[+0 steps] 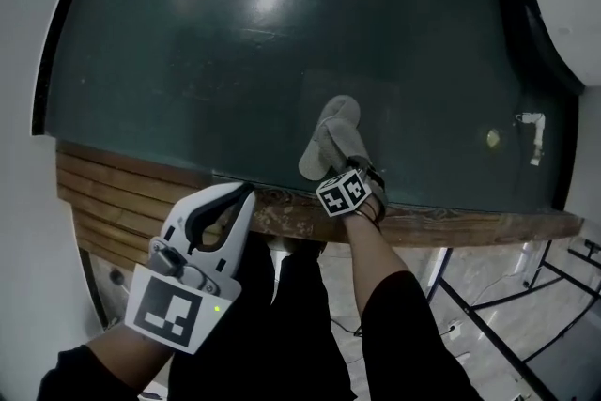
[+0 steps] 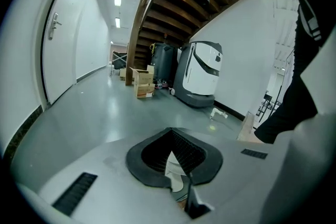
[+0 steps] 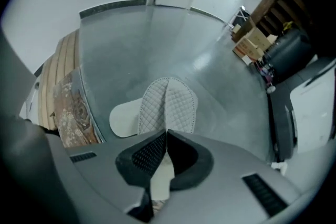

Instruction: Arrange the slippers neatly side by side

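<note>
Our right hand-held gripper [image 3: 166, 135] was clamped on the slippers [image 1: 333, 138], bunched one over the other at the counter's [image 1: 188, 61] near edge. Our left hand-held gripper [image 1: 248, 192], jaws together and empty, hung off that edge. We judged the side-by-side arranging not yet done.

The slippers [image 3: 168, 105] are pale cloth: the upper is quilted in stitched diamonds, and the sole is plain and matt. The floor [image 1: 235, 33] is smooth, dark and glossy, with light glaring off it. The wooden ledge [image 1: 282, 209] looks worn and rough, and the slatted boards [image 1: 99, 192] beside it look smoother. The right gripper [image 3: 166, 134] has a matt grey plastic shell and black ribbed pads [image 3: 147, 152].
</note>
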`<action>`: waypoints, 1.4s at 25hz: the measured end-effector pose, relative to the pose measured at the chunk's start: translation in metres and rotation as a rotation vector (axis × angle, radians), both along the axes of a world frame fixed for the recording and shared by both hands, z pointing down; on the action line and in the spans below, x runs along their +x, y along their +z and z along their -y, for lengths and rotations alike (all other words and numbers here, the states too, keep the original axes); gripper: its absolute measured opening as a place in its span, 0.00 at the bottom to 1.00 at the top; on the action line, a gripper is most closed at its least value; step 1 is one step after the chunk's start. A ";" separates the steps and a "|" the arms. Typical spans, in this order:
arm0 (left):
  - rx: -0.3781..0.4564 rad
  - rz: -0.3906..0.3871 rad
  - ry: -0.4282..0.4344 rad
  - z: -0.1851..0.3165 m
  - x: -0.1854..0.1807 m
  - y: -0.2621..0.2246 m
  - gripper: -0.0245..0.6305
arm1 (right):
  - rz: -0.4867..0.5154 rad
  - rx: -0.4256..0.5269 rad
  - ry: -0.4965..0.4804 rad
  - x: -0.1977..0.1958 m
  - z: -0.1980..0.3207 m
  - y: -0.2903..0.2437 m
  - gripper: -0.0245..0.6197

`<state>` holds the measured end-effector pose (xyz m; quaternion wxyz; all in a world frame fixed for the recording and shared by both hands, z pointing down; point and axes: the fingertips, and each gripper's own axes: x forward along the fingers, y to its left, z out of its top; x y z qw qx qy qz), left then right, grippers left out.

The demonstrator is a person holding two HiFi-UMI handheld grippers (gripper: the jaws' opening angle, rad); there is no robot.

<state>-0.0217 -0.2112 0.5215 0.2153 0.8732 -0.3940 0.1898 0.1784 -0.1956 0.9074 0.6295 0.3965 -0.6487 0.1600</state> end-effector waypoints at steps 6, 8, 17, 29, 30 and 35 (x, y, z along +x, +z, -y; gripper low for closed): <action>-0.019 0.009 0.078 0.001 0.048 0.014 0.04 | 0.088 0.000 0.322 0.061 -0.003 0.012 0.05; -0.023 0.004 0.103 -0.001 0.062 0.017 0.04 | 0.132 -0.005 0.446 0.074 -0.007 0.016 0.05; -0.050 0.003 0.154 -0.007 0.088 0.022 0.04 | 0.305 -0.019 0.866 0.092 -0.008 0.038 0.05; -0.069 -0.010 0.143 -0.012 0.083 0.035 0.04 | 0.407 -0.014 1.109 0.099 0.017 0.064 0.05; -0.069 -0.010 0.140 -0.012 0.081 0.036 0.04 | 0.410 -0.014 1.112 0.098 0.018 0.066 0.05; -0.074 0.007 0.111 -0.014 0.067 0.042 0.04 | 0.413 0.013 1.099 0.094 0.027 0.070 0.05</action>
